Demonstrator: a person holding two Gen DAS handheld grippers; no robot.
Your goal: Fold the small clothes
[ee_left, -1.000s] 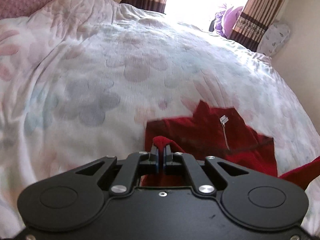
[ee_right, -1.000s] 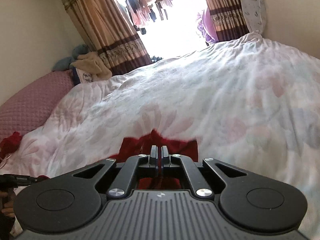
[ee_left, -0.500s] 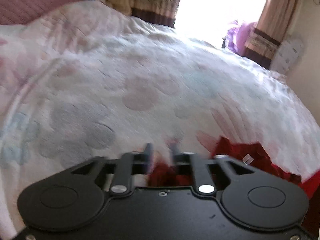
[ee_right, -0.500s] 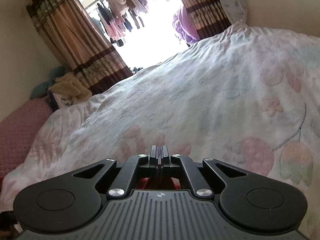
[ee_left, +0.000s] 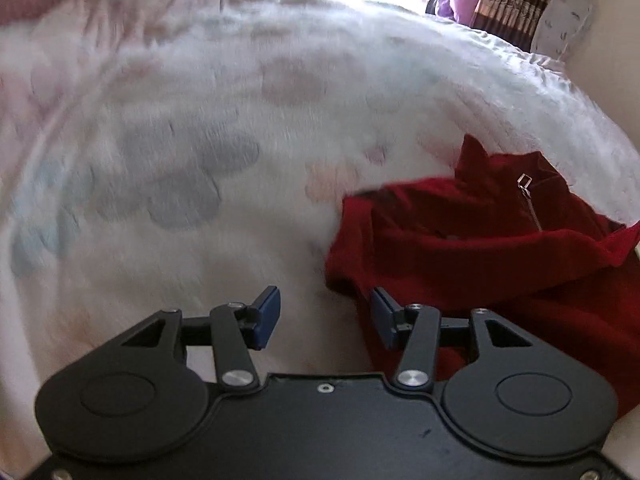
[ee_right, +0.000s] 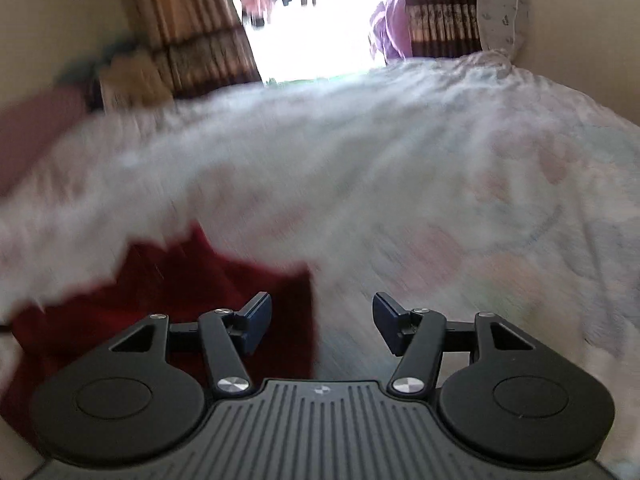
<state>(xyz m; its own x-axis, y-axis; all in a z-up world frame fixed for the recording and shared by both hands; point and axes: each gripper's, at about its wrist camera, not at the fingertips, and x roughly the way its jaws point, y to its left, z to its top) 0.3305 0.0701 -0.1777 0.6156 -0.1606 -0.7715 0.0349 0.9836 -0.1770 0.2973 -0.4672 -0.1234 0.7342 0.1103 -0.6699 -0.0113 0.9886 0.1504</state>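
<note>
A small red garment [ee_left: 480,256] with a metal zipper near its collar lies loosely folded on the floral bed cover, at the right of the left wrist view. My left gripper [ee_left: 324,314] is open and empty, with its right finger at the garment's left edge. In the right wrist view the red garment [ee_right: 180,292] lies at the lower left, blurred. My right gripper [ee_right: 322,320] is open and empty, with its left finger over the garment's right edge.
The white floral bed cover [ee_left: 200,160] fills both views. A pink pillow [ee_right: 36,128] lies at the far left. Striped curtains [ee_right: 188,32] frame a bright doorway at the back, and a patterned cushion [ee_right: 500,4] leans on the right wall.
Both grippers were shut on the red garment and have opened and let it go. The garment now lies on the bed. Both views are blurred from motion.
</note>
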